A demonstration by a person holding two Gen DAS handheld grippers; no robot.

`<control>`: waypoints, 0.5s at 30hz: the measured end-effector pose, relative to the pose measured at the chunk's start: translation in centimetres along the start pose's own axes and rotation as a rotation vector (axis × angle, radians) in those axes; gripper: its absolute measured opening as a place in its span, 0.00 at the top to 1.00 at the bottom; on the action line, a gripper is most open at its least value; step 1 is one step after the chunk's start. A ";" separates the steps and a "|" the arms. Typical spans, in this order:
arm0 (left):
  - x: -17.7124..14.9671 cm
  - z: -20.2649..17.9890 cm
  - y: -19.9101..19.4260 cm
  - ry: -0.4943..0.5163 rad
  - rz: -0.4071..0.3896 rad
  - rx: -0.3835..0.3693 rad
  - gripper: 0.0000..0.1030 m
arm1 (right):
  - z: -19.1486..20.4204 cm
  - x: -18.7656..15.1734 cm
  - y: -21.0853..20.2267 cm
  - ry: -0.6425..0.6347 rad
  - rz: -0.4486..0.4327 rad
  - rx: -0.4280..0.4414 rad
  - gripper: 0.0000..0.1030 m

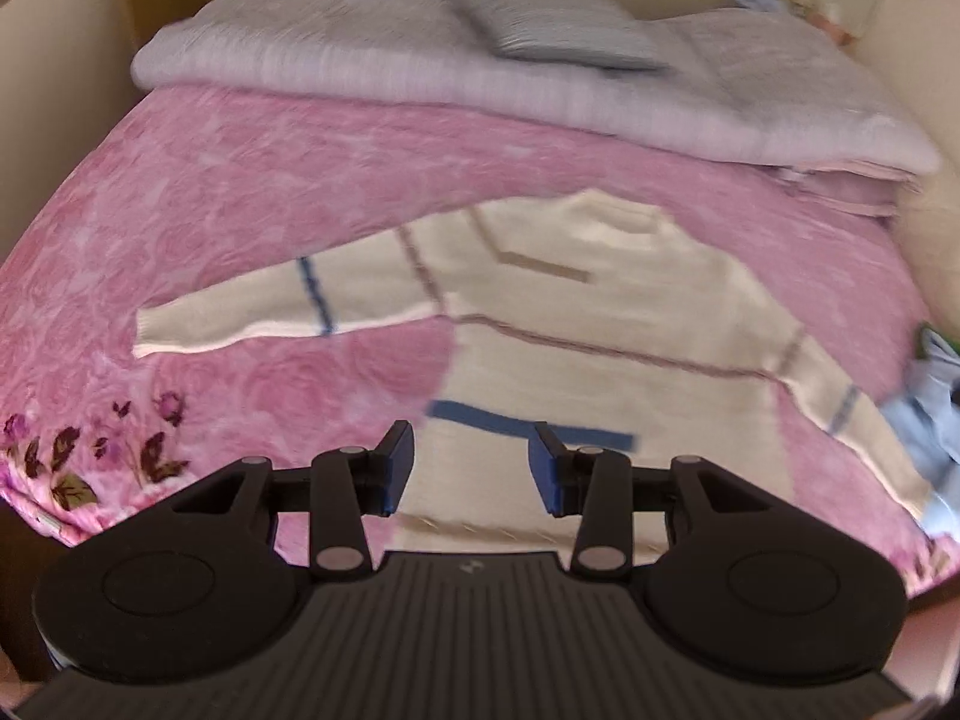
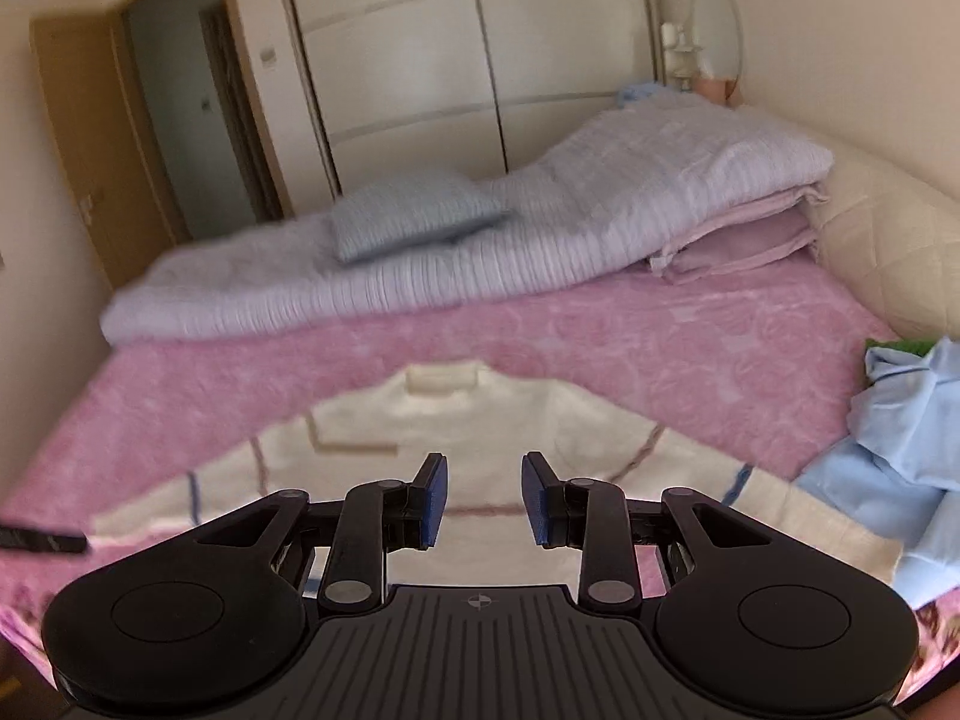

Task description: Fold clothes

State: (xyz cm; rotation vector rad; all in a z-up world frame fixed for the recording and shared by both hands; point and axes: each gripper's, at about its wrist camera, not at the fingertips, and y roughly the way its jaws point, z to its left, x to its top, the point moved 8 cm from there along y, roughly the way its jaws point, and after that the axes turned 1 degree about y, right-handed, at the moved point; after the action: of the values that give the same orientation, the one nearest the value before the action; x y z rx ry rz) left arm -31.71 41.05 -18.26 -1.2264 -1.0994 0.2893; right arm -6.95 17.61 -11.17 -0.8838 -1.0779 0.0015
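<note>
A cream sweater (image 1: 600, 324) with thin brown lines and blue bars lies flat on the pink bedspread (image 1: 240, 180), both sleeves spread outward. My left gripper (image 1: 473, 468) hangs open above its lower hem, nothing between the blue pads. In the right wrist view the same sweater (image 2: 480, 420) lies with its collar away from me. My right gripper (image 2: 483, 498) is open above the sweater's chest, holding nothing.
A folded lilac quilt (image 1: 420, 78) and a grey pillow (image 1: 564, 30) lie across the far side of the bed. A crumpled light blue garment (image 2: 900, 450) sits at the right edge, by the sweater's sleeve. A wardrobe (image 2: 480, 60) and a doorway (image 2: 174, 108) stand behind the bed.
</note>
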 end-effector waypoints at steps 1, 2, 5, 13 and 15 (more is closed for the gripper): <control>0.1 1.4 1.5 -0.020 0.026 0.015 0.63 | 0.5 -0.6 1.8 -0.014 0.033 -0.001 0.69; 0.1 2.7 2.9 -0.040 0.052 0.031 0.63 | 1.0 -1.3 3.6 -0.027 0.066 -0.002 0.69; 0.4 6.7 7.3 -0.101 0.129 0.077 0.63 | 1.6 -4.8 10.2 -0.048 0.174 0.001 0.70; 1.0 15.0 17.5 -0.256 0.231 0.134 0.63 | -0.9 -10.6 24.1 0.092 0.457 -0.159 0.70; 1.0 17.4 19.9 -0.370 0.235 0.129 0.63 | -0.4 -10.1 25.7 0.159 0.448 -0.123 0.70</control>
State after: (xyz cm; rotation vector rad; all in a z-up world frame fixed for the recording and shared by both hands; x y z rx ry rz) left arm -37.93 59.71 -35.96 -1.2150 -1.2290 0.7794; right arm -1.37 30.46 -35.03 -1.2020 -0.7207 0.2357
